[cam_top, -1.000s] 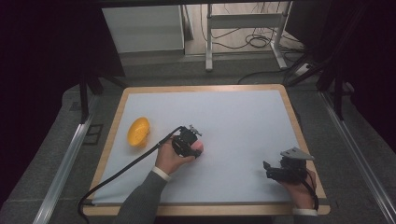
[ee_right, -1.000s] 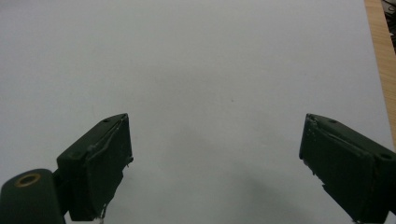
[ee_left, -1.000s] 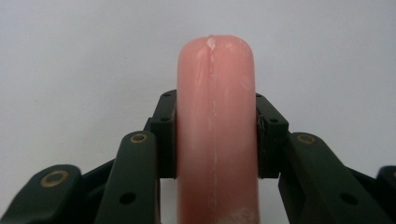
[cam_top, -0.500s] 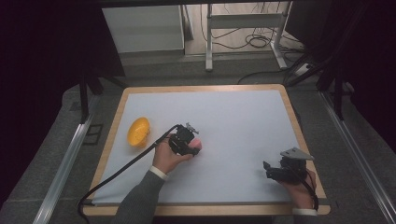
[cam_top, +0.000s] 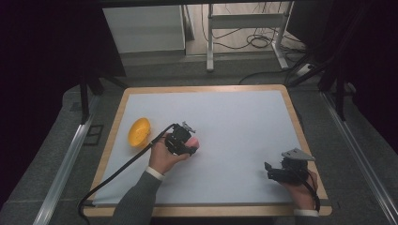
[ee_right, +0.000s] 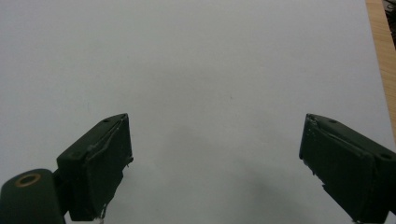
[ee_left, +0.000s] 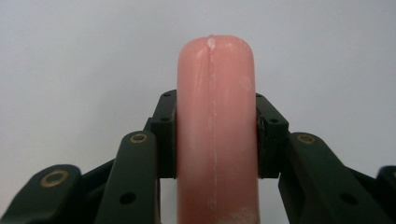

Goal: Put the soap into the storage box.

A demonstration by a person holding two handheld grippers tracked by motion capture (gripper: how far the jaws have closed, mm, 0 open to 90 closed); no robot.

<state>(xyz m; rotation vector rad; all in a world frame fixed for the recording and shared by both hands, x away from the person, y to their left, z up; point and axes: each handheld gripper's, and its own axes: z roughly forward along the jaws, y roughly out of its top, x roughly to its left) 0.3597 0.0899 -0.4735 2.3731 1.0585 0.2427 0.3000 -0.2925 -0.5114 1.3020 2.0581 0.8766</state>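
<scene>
In left gripper [ee_left: 215, 135]: unlabelled pink sausage [ee_left: 215, 140]

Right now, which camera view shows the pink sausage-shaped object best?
The left gripper view: the pink object stands close up, clamped between the left gripper jaws, its rounded tip and seam clear. In the high view a small pink patch peeks past that gripper. The right gripper view faces bare white table.

Left claw [cam_top: 187, 140] clamped tight; right claw [ee_right: 215, 168] spread wide.

Dim room, grey floor [cam_top: 56, 187]; white table [cam_top: 244, 117]
</scene>
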